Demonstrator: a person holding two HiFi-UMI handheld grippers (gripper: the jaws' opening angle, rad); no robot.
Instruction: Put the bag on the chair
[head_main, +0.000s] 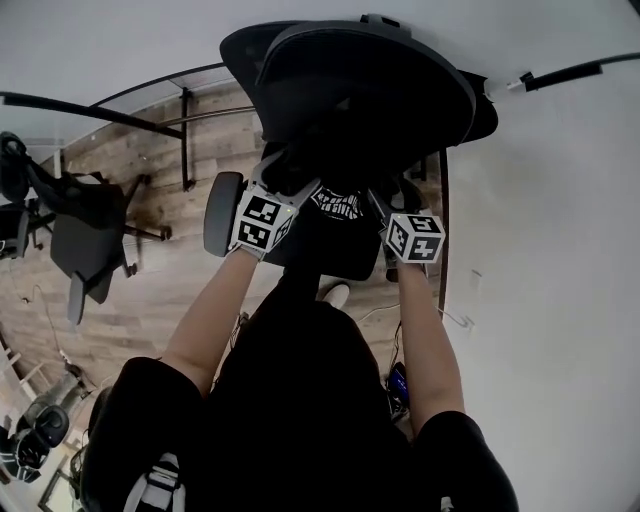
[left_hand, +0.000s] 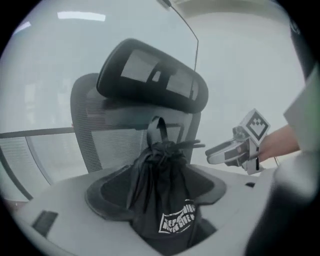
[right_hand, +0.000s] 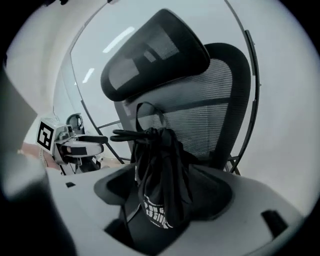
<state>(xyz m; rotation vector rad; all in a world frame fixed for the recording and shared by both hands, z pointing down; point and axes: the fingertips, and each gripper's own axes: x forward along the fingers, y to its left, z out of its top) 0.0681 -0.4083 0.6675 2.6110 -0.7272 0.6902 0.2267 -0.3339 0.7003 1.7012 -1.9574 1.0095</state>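
Starting at the left of the head view, a second office chair (head_main: 85, 240) is standing well apart on the wooden floor (head_main: 150, 310), playing no part here.

Next, I am holding the left claw (head_main: 290, 190) at the bag's left side. Its jaws are standing wide, and its own view is showing them pressing on nothing, with the bag lying between them.

In the middle, the bag (left_hand: 165, 200) is sitting upright on the seat of the chair (left_hand: 115, 145), a black drawstring sack with white print on its front. Its carrying loop is standing up in front of the mesh backrest, and its cords are sticking out sideways at the neck. The neck is gathered shut, so I am not seeing what it is holding, though it is looking filled out, not limp.

At the right, the right claw (head_main: 382, 208) is mirroring the left, jaws wide and gripping nothing, with the bag between them in its own view too.

I am judging the placing as nearly done, with only the letting-go left. To finish it well, I am planning to draw both claws straight back and slightly apart, keeping them below the cords and clear of the loop so that nothing is snagging and tipping the bag off the seat's front edge.
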